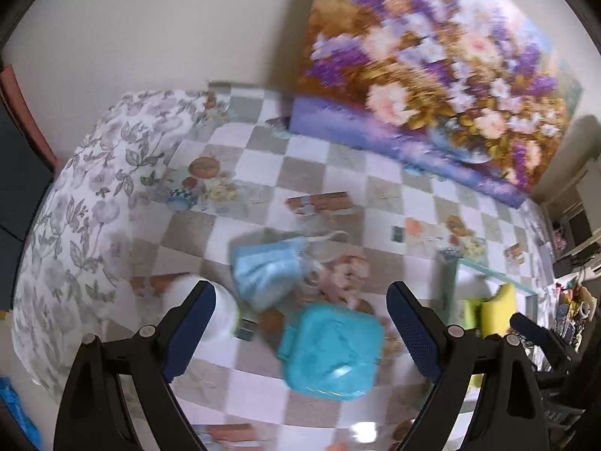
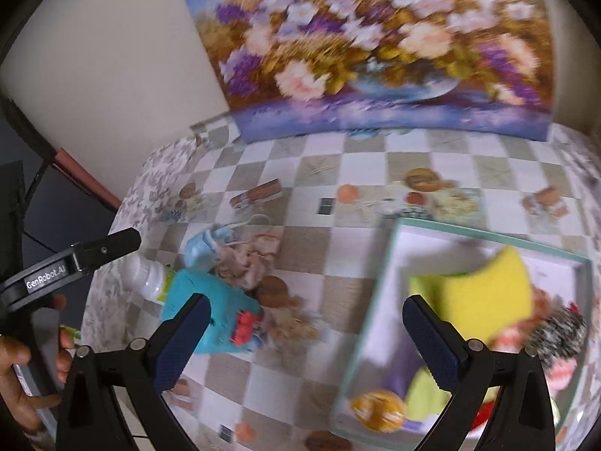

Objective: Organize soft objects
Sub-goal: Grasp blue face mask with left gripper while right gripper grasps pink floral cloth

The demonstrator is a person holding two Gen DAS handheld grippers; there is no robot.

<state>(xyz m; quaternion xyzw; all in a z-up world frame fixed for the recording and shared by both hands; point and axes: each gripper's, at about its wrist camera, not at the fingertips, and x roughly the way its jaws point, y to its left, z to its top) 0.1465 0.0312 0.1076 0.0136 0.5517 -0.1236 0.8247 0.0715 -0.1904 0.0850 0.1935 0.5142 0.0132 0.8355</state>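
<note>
Both tongs open and empty: left tongs over teal pouch for pickup, right tongs near box holding sorted sponge.

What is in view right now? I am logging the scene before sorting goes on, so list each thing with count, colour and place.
Face mask: one, light blue, on the tablecloth left of the box.
Turquoise soft item: one, near the table's front, below the mask.
White bottle: one, lying beside the turquoise item.
Box: one, white inside with green rim, on the table's right.
Sponge: one, yellow, in the box.
Ball: one, orange-yellow, box's near corner.
Painting: one, floral, against the wall.
Tablecloth: one, checkered.
Left tongs: open.
Right tongs: open.
Hand: one, holding the left tongs.
</note>
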